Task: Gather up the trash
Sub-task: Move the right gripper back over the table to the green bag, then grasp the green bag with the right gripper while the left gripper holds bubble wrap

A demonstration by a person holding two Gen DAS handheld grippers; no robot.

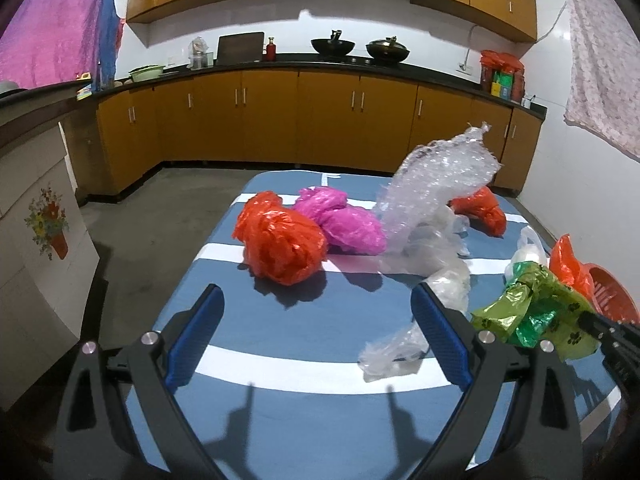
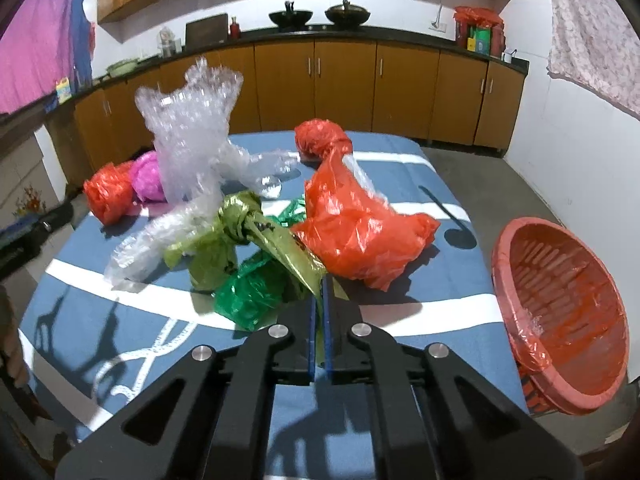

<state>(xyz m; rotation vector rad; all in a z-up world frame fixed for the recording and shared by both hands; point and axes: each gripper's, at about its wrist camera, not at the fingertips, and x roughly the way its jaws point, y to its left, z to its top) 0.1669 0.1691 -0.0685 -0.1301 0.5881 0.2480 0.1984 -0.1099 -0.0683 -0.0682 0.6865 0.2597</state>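
Observation:
Crumpled plastic bags lie on a blue table with white stripes (image 1: 280, 408). My right gripper (image 2: 319, 300) is shut on an olive-green bag (image 2: 276, 240) that is knotted to a dark green bag (image 2: 248, 296); the bunch also shows in the left wrist view (image 1: 532, 312). My left gripper (image 1: 316, 312) is open and empty above the table's near part. Beyond it lie an orange bag (image 1: 280, 240), a pink bag (image 1: 340, 220), clear bubble wrap (image 1: 436, 184) and a clear bag (image 1: 396, 352). A large orange bag (image 2: 360, 232) lies just past my right fingers.
A red basket (image 2: 560, 320) lined with an orange bag stands tilted off the table's right edge. Another orange bag (image 2: 320, 136) lies at the far side. Brown kitchen cabinets (image 1: 320, 112) run along the back wall. A white cabinet (image 1: 36, 232) stands to the left.

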